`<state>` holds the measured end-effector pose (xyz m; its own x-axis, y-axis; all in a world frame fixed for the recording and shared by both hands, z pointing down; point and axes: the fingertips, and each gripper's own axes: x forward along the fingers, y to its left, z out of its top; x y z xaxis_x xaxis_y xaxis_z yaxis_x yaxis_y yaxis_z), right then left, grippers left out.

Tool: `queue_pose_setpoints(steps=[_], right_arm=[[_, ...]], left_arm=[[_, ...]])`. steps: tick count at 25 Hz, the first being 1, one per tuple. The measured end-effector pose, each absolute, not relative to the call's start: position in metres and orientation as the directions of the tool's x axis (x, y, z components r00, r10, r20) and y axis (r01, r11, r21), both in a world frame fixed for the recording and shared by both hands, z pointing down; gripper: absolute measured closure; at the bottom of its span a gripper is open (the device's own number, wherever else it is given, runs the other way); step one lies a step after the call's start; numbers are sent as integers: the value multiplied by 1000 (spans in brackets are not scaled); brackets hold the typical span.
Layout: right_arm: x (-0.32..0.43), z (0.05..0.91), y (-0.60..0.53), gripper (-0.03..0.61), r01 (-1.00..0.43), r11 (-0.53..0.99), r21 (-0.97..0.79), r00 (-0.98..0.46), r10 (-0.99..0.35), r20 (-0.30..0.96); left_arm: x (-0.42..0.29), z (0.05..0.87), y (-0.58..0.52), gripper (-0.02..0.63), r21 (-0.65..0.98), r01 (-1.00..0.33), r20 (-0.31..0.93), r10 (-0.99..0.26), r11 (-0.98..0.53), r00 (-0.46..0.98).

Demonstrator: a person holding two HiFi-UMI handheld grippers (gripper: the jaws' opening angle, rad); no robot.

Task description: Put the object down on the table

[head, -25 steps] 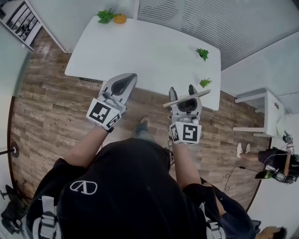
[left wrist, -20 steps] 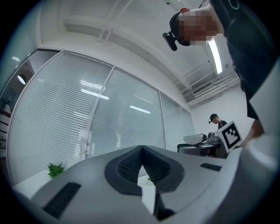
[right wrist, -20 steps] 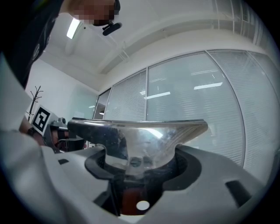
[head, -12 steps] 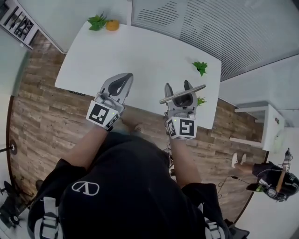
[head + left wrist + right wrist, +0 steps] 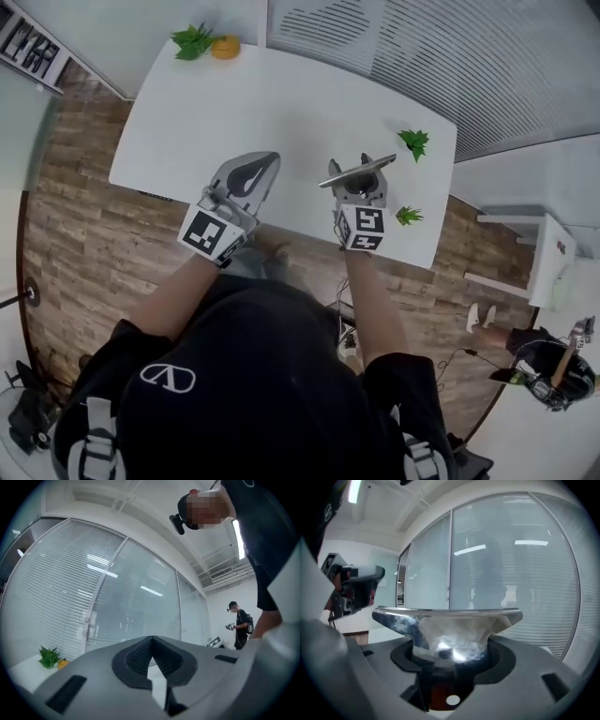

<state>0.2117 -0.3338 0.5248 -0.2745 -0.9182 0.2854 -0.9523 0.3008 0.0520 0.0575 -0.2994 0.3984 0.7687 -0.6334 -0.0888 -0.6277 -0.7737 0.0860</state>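
Hovering the left gripper (image 5: 261,167) over the white table (image 5: 234,103), jaws pressed together on nothing; clamping the right gripper (image 5: 359,170) on a metal dish (image 5: 450,620), aloft above the table's near edge. Probably risking a slip and clatter if released this high, being mirror-smooth polished steel with a thin flared rim; risking a fall past the edge too.

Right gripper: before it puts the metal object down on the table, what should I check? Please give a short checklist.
1. Grip: right gripper jaws are closed on the metal object: ok.
2. Gripper is over the white table, near its front edge: ok.
3. Bare surface around the drop spot: ok. The nearest green plant sits apart, to the right.
4. Left gripper shut, empty, off to the side: ok.
5. Height above the table: cannot tell.
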Motion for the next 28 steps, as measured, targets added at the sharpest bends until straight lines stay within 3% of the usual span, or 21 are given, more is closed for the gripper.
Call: queue_pose_setpoints(steps=[6, 14, 19, 28], right_arm=[[211, 630, -365, 287, -936, 352, 25, -281, -785, 552], [213, 729, -375, 287, -897, 442, -23, -257, -478, 840], [217, 754, -371, 285, -875, 481, -49, -228, -320, 920], [218, 771, -365, 272, -874, 480, -81, -220, -241, 945]], left_arm=[[47, 408, -319, 609, 106, -658, -79, -666, -745, 742], [36, 418, -330, 609, 118, -679, -55, -688, -724, 724], [35, 422, -334, 609, 126, -685, -47, -694, -717, 718], [34, 426, -339, 609, 129, -689, -31, -697, -713, 716]])
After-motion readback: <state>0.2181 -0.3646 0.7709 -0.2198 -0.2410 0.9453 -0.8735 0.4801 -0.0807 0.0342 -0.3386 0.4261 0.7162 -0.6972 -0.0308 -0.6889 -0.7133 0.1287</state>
